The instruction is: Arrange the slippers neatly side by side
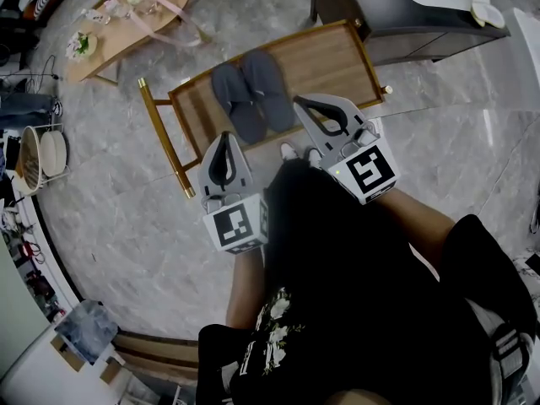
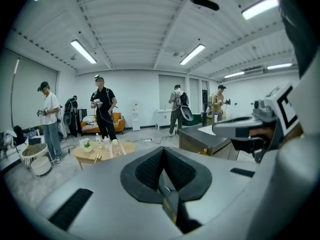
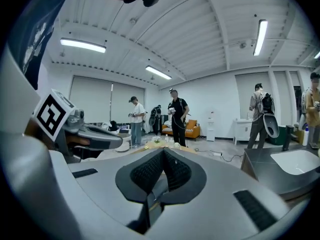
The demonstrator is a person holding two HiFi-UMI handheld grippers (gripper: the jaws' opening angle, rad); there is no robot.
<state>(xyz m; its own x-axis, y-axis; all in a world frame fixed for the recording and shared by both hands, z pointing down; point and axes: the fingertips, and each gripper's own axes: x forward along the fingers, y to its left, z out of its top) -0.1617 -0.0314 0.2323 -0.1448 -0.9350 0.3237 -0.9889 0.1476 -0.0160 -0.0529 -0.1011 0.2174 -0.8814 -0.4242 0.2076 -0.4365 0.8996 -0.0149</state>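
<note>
- Looking down from the head view, the pair of grey slippers [image 1: 252,93] lies on the low wooden table [image 1: 337,57] with the gold frame. They are side by side and touching along their inner edges. They sit left of the tabletop's middle, with one end close to the edge nearest the person.
- The left gripper [image 1: 226,138] is held above the floor just short of that near edge, with its marker cube [image 1: 238,224] behind it. Its jaws come to a single closed point.
- The right gripper [image 1: 303,102] reaches over the near edge, just right of the slippers. Its jaws are also drawn together, and neither gripper touches the slippers.
- From the left gripper view, the dark ribbed pads [image 2: 150,170] are pressed flat against each other with nothing between them. Past them the camera looks out across the room, where a round wooden table [image 2: 102,153] carries flowers and bottles. Several people stand about, and an orange sofa [image 2: 102,124] sits against the far wall. The right gripper shows at the right edge of this view.
- From the right gripper view, the pads [image 3: 149,171] meet the same way, tight together and holding nothing. The left gripper shows at the left edge. People stand by the orange sofa farther off, and a dark counter [image 3: 260,165] with a white basin sits at the right.
</note>
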